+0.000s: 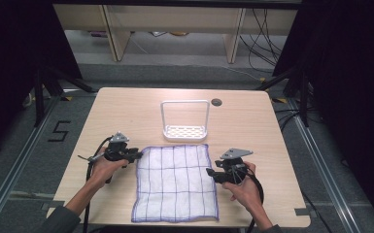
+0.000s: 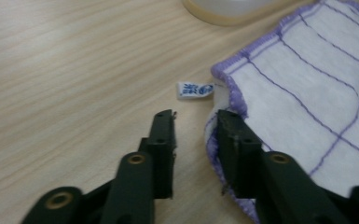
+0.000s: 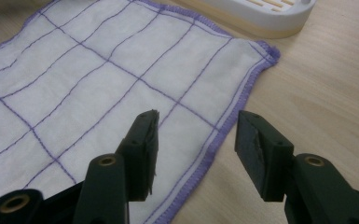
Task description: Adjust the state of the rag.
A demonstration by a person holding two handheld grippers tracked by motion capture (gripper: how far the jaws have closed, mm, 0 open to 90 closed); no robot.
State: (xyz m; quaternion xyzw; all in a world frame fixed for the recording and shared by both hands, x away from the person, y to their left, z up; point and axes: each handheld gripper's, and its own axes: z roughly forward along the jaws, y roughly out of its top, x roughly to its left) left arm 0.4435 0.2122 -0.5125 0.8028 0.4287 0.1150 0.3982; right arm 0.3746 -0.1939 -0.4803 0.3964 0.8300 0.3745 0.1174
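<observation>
A white dishcloth with a purple grid and hem lies flat near the front edge of the light wooden table. The left gripper, jaws parted, straddles the hem at the cloth's left edge beside a small printed label. The right gripper, jaws apart, straddles the right hem. A white rack stands just behind the cloth. Beyond the table are grey flooring, cables and wooden table legs.

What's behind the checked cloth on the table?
Behind the cloth stands a white rack with a tall looped handle, its base close to the cloth's far edge. Whether they touch, I can't tell. The tabletop under the cloth is covered.
</observation>
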